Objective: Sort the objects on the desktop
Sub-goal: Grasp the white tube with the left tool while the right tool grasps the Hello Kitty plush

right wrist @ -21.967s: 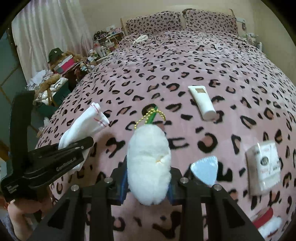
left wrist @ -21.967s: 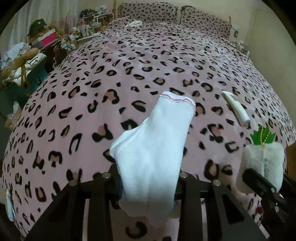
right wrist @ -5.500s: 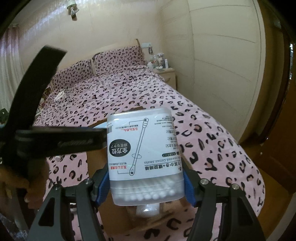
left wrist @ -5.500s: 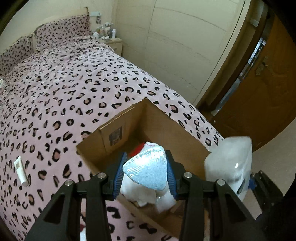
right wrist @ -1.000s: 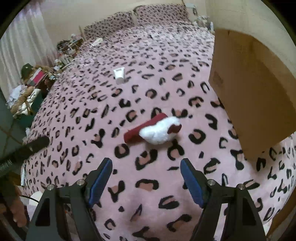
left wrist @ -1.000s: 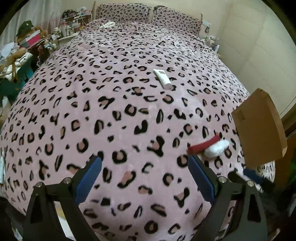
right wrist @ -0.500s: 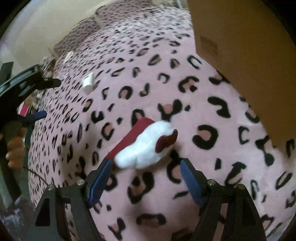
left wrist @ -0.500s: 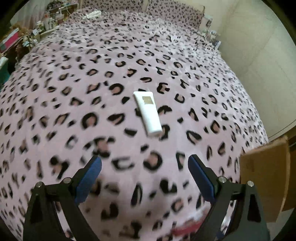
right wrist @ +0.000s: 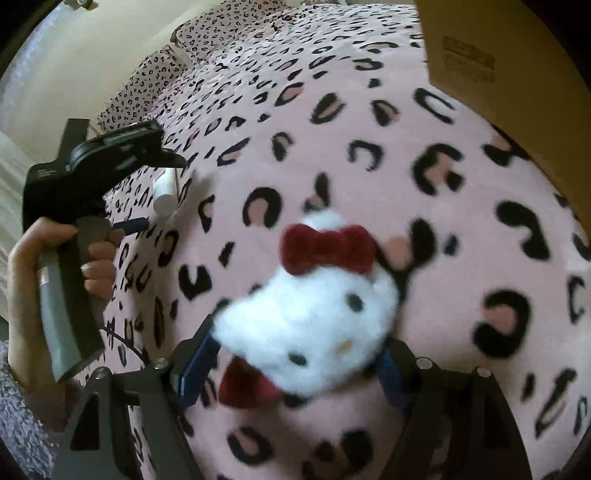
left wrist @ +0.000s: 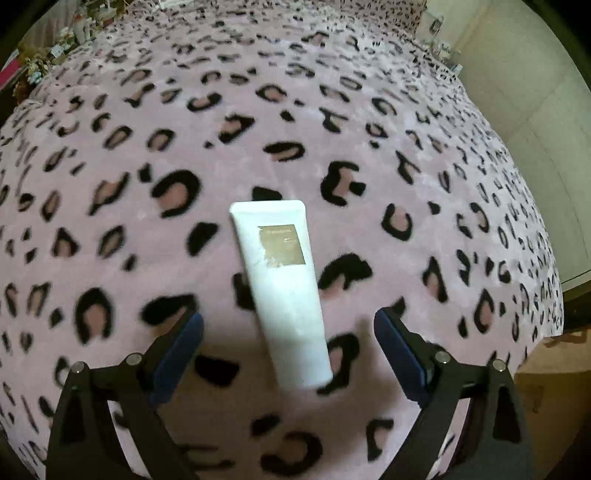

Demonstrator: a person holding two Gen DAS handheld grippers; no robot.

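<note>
A white cream tube [left wrist: 284, 288] with a brown label lies on the leopard-print bedspread [left wrist: 424, 177]. My left gripper [left wrist: 286, 319] hangs just over its capped end, jaws wide and closing, with the tube between them untouched. In the right wrist view a white cat plush [right wrist: 310, 317] with a red bow lies on the bedspread. My right gripper [right wrist: 297, 343] straddles it with jaws opening, and its blue pads [right wrist: 195, 354] flank the plush's sides. The same view shows the left gripper [right wrist: 122, 155], held by a hand [right wrist: 40, 251], over the tube [right wrist: 164, 192].
A brown cardboard box [right wrist: 498, 55] stands at the bed's edge, close to the right of the plush; its corner [left wrist: 546, 369] shows in the left wrist view. Pillows [right wrist: 199, 29] lie at the head of the bed. Cluttered shelves [left wrist: 55, 44] stand far left.
My left gripper swept across the bed and down onto the white tube, which now lies between its jaws. My right gripper dropped and rolled over the plush, which now sits between its fingers.
</note>
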